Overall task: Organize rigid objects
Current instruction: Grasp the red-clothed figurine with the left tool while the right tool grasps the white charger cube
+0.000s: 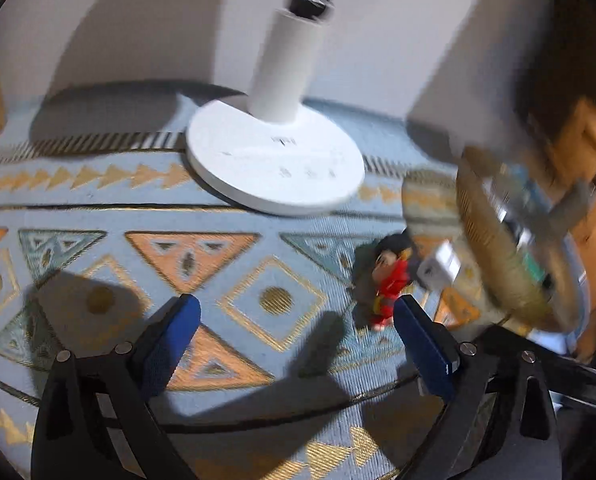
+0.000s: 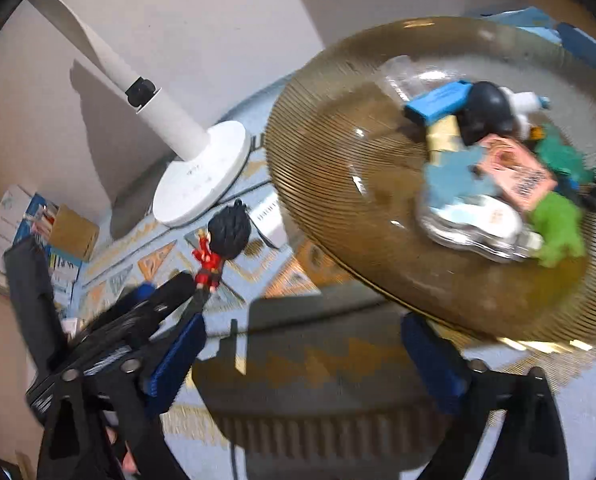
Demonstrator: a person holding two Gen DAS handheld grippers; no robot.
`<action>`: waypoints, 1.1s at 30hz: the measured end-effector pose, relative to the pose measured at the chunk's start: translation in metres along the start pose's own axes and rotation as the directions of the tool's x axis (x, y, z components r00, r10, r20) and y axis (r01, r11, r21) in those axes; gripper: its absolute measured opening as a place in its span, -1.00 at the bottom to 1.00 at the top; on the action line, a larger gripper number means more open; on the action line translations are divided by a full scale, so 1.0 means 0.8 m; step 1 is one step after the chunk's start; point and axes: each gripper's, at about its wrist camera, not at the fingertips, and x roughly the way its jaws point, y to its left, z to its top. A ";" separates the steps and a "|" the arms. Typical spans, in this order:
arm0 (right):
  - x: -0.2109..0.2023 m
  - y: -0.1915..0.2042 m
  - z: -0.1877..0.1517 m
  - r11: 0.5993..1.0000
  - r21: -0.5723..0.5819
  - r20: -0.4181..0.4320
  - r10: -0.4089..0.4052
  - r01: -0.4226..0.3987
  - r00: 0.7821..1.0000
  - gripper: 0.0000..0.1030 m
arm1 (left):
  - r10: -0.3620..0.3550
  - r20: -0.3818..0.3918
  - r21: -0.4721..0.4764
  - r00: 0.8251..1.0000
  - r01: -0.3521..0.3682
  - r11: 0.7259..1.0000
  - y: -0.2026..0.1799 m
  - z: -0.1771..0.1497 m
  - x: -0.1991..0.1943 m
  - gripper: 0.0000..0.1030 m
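Note:
A small figurine (image 1: 390, 280) with black hair and red clothes lies on the patterned cloth, just ahead of my left gripper's right fingertip. My left gripper (image 1: 295, 312) is open and empty. The figurine also shows in the right wrist view (image 2: 213, 252), with the left gripper's black fingers (image 2: 165, 292) right by it. A ribbed amber glass plate (image 2: 338, 184) holds several small toys and blocks (image 2: 494, 168). My right gripper (image 2: 304, 332) is open and empty, below the plate's near rim. The plate's edge shows blurred in the left wrist view (image 1: 494, 248).
A white desk lamp with a round base (image 1: 273, 168) stands on the cloth by the wall; it also shows in the right wrist view (image 2: 201, 176). A small white cube (image 1: 442, 268) lies beside the figurine. Boxes and papers (image 2: 45, 232) sit at the far left.

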 end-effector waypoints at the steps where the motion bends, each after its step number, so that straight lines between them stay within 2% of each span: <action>1: 0.005 0.007 0.002 0.999 -0.012 0.025 -0.033 0.033 0.999 0.55 | -0.025 0.010 -0.020 1.000 0.025 0.999 0.007 0.001 -0.002 0.87; 3: 0.018 0.024 0.007 0.994 -0.047 0.067 -0.092 0.095 0.994 0.43 | -0.067 0.023 -0.044 0.998 0.068 0.997 0.017 0.002 -0.006 0.87; 4: 0.025 0.026 0.009 0.995 -0.041 0.061 -0.087 0.089 0.994 0.30 | -0.073 0.026 -0.049 0.997 0.074 0.996 0.019 0.003 -0.007 0.87; 5: 0.031 0.025 0.012 0.997 -0.028 0.052 -0.076 0.078 0.996 0.24 | -0.076 0.027 -0.050 0.997 0.077 0.996 0.022 0.002 -0.008 0.87; 7: 0.035 0.027 0.020 0.996 0.015 0.088 -0.085 0.084 0.992 0.21 | -0.086 0.041 -0.053 0.995 0.088 0.995 0.021 0.002 -0.009 0.87; 9: 0.043 0.020 0.027 0.994 0.112 0.100 -0.027 0.016 0.995 0.21 | -0.101 0.058 -0.061 0.993 0.104 0.993 0.021 0.000 -0.015 0.87; 11: 0.047 0.018 0.034 0.987 0.159 0.121 -0.044 0.024 0.992 0.21 | -0.116 0.067 -0.078 0.991 0.121 0.990 0.023 -0.001 -0.017 0.87; 16: 0.065 0.050 0.042 0.980 0.111 0.127 -0.180 0.167 0.975 0.21 | -0.138 0.056 -0.105 0.989 0.144 0.984 0.029 0.002 -0.014 0.87; 18: 0.068 0.058 0.038 0.973 0.077 0.141 -0.227 0.217 0.964 0.14 | -0.155 0.054 -0.121 0.986 0.161 0.980 0.034 0.002 -0.014 0.87; 20: 0.067 0.056 0.037 0.967 0.077 0.147 -0.252 0.243 0.957 -0.13 | -0.165 0.059 -0.133 0.984 0.172 0.976 0.037 0.001 -0.014 0.87; 22: 0.069 0.053 0.038 0.968 0.086 0.149 -0.246 0.235 0.958 -0.23 | -0.162 0.064 -0.128 0.985 0.169 0.977 0.035 0.001 -0.014 0.87; 25: 0.060 0.038 0.032 0.975 0.132 0.144 -0.199 0.181 0.969 -0.23 | -0.158 0.072 -0.082 0.985 0.164 0.983 0.024 -0.001 -0.015 0.87; 28: 0.043 0.031 0.015 0.986 0.110 0.103 -0.141 0.129 0.985 -0.23 | -0.149 0.051 -0.011 0.988 0.150 0.989 0.004 -0.002 -0.011 0.87; 33: 0.002 0.017 -0.036 0.996 0.046 0.077 -0.082 0.079 0.994 -0.24 | -0.054 -0.033 0.160 0.998 0.059 0.985 -0.044 0.001 0.015 0.87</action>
